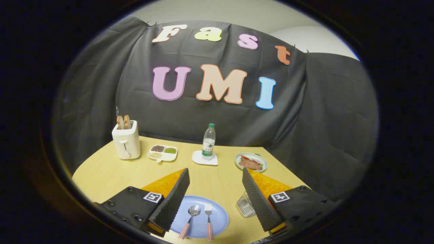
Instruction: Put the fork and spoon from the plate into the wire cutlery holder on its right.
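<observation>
Lower centre of frame: gripper [215, 196] jaws wide open, holding nothing. Spoon [190, 217] and fork [208, 220] lie side by side on blue plate [220, 215] between fingers. Wire cutlery holder [244, 205] just right of plate.

Tool [215, 176] held wide apart, nothing gripped. Two fingers [171, 200] reaching forward and angled inward toward each other at their far ends, ribbed pads facing across the gap. Tips well apart, bases spread even wider. Square printed marker on top of each finger's housing. Poised above the surface, tilted slightly downward, not touching anything. Both fingers at about the same height, level with one another.
</observation>
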